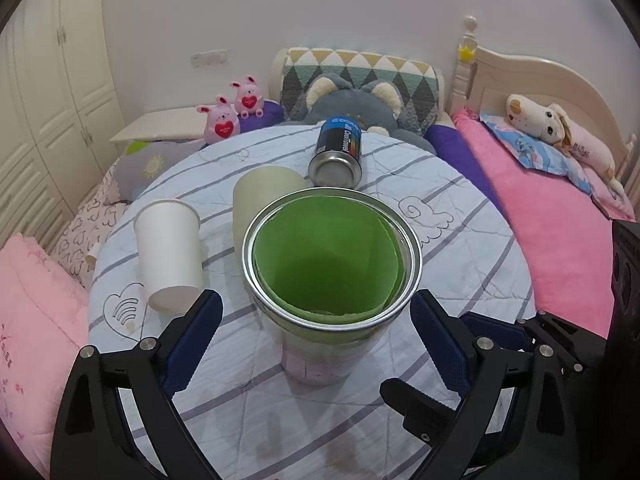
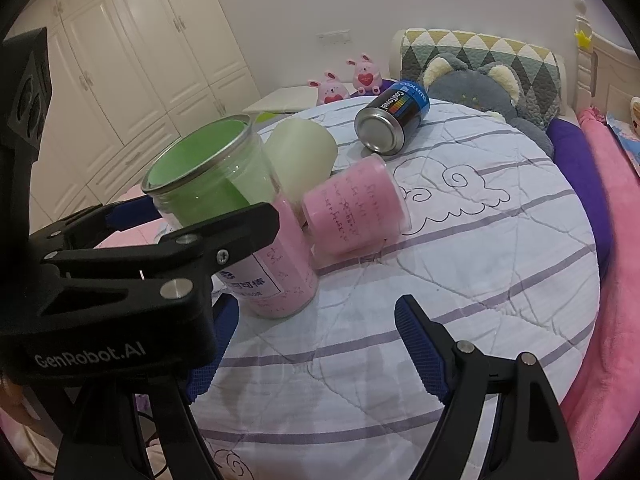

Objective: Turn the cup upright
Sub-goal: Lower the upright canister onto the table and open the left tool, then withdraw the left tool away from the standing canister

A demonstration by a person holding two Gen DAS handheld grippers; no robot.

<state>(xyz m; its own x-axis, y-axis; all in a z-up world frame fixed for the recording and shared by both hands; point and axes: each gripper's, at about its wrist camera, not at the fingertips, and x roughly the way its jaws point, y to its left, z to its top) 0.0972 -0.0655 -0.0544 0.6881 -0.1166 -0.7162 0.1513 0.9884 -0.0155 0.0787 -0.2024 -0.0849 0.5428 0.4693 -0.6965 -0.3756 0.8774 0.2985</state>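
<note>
— What does the left wrist view show?
— The left gripper [image 1: 316, 320] spreads wide around the upright green-lined cup [image 1: 332, 264] at frame centre, its pads not touching. A white paper cup [image 1: 170, 254] stands inverted at left, a cream cup [image 1: 260, 196] behind, a can [image 1: 338, 154] lying above.

— And the right wrist view?
— The right gripper [image 2: 316, 344] gapes empty at the bottom. The left gripper blocks the lower left, and a pink jar [image 2: 356, 208] lies toppled at centre on the quilted table [image 2: 480, 260].

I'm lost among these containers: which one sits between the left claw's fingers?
The green-lined clear jar, upright between the fingers of the open left gripper. The white cup and blue can are outside them.
</note>
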